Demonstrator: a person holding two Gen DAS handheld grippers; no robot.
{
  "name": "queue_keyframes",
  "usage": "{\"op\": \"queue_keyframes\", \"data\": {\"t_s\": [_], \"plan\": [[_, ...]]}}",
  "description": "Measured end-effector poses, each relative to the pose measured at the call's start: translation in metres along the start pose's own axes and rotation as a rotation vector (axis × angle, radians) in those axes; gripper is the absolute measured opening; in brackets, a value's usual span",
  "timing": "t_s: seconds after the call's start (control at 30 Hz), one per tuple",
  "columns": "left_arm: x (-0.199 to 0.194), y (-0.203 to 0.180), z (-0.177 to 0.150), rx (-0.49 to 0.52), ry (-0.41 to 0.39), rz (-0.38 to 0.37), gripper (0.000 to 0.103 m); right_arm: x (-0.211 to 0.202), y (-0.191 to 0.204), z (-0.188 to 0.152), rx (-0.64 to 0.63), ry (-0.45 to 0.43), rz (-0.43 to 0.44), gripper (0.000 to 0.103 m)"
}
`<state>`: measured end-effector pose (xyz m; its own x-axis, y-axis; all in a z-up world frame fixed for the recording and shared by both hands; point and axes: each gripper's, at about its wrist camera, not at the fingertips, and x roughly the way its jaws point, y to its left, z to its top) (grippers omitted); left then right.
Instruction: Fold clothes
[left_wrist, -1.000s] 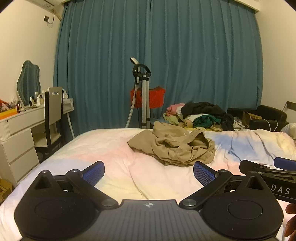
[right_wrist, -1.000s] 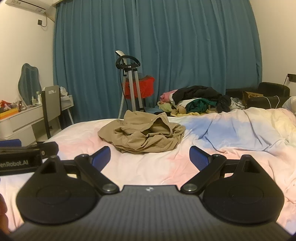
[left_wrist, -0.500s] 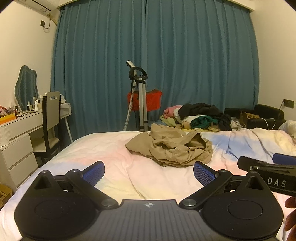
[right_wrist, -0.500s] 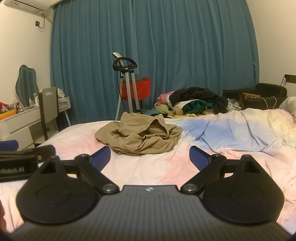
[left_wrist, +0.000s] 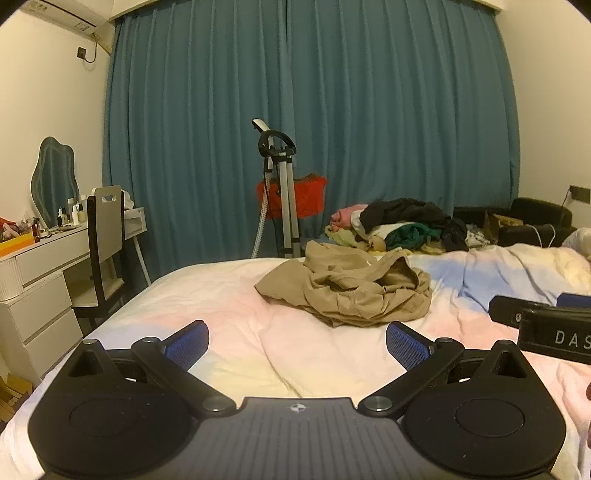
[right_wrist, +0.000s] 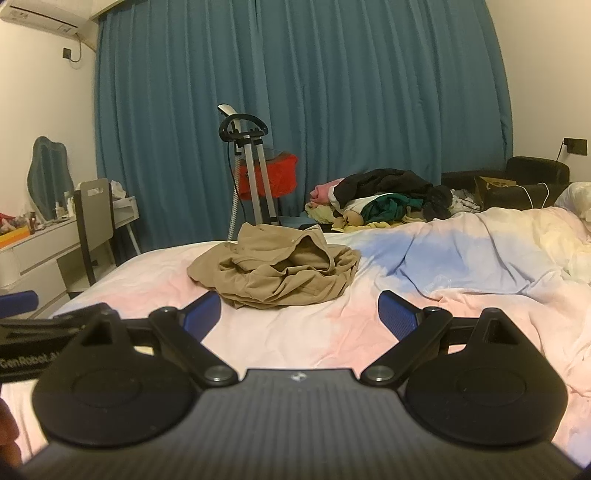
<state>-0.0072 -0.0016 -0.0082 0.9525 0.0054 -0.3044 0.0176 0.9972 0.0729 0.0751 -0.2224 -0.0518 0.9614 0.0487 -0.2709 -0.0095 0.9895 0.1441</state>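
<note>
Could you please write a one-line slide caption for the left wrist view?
Open left gripper faces a crumpled tan garment on the pastel bedspread.

Dim warm indoor light, fisheye-bent edges, soft focus

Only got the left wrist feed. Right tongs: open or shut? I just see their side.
Observer: Open. The right tongs are spread wide, with nothing between the pads.
Operator: Where's the garment relative to them?
Observer: The tan garment lies crumpled on the bed, ahead and left of their centre, untouched.
Operator: Are my left tongs in their view?
Observer: Yes. The left tongs show side-on at the right wrist view's left edge, lettered GenRobot.
</note>
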Motion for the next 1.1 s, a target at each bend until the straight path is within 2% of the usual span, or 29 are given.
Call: {"op": "queue_keyframes", "data": {"t_s": [0.27, 0.37, 0.5, 0.6, 0.77, 0.87, 0.97, 1.1], "plan": [[0.001, 0.006, 0.011, -0.026, -0.044, -0.07, 0.103, 0.0, -0.002, 0.0, 0.011, 0.006, -0.011, 0.093], [0.007, 0.005, 0.029, -0.025, -0.023, -0.109, 0.103, 0.0, -0.004, -0.002, 0.021, 0.016, -0.02, 0.093], [0.022, 0.005, 0.044, 0.009, 0.001, -0.074, 0.103, 0.006, -0.005, 0.0, 0.012, 0.028, -0.023, 0.093], [0.039, 0.014, 0.039, 0.001, 0.011, -0.042, 0.103, 0.024, -0.003, 0.011, -0.011, 0.047, -0.003, 0.093], [0.071, 0.044, 0.011, -0.099, 0.083, -0.014, 0.103, 0.091, 0.009, 0.029, -0.115, 0.093, 0.014, 0.092], [0.09, 0.064, -0.001, -0.162, 0.114, -0.018, 0.103, 0.151, 0.02, 0.031, -0.201, 0.14, -0.006, 0.077], [0.113, 0.079, -0.008, -0.216, 0.134, -0.02, 0.103, 0.212, 0.028, 0.029, -0.265, 0.175, -0.061, 0.074], [0.149, 0.087, -0.02, -0.254, 0.145, -0.027, 0.103, 0.281, 0.03, 0.031, -0.311, 0.189, -0.179, 0.073]]}}
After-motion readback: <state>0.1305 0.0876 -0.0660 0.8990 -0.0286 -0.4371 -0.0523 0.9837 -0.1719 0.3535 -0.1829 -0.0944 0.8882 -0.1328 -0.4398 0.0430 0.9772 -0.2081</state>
